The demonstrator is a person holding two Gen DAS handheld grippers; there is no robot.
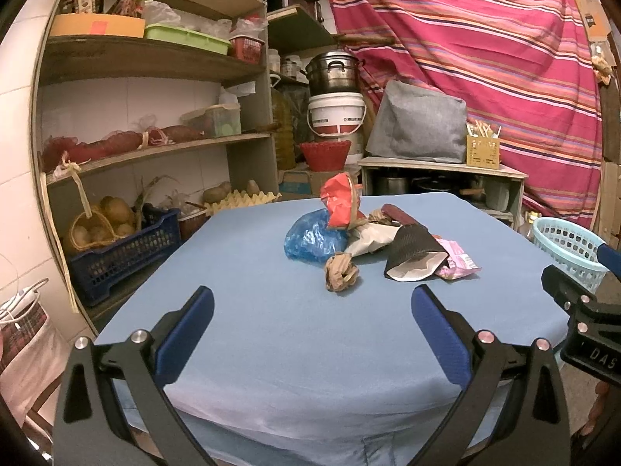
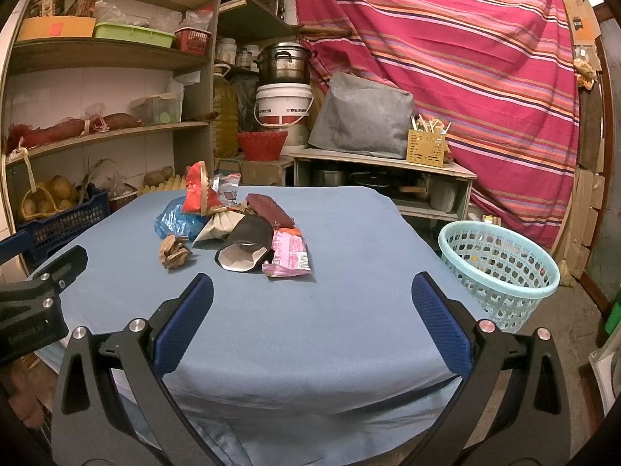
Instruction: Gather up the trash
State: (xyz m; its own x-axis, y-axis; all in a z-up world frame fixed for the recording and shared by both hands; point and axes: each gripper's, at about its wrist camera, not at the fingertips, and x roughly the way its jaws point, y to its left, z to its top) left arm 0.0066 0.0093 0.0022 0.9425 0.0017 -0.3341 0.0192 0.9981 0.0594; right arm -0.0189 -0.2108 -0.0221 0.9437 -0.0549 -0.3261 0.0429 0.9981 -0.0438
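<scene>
Sitting beside the table (image 2: 349, 272), an empty-looking basket (image 2: 500, 268).

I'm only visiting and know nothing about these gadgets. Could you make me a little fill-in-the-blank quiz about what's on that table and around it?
1. The pile of trash lies on a table covered with a ____ cloth.
2. The light-blue basket stands on the ____, beside the table.
3. The left gripper and the right gripper both have their jaws ____.
4. The crumpled brown paper ball lies in front of a blue ____ bag.

Missing words: blue; floor; open; plastic
</scene>
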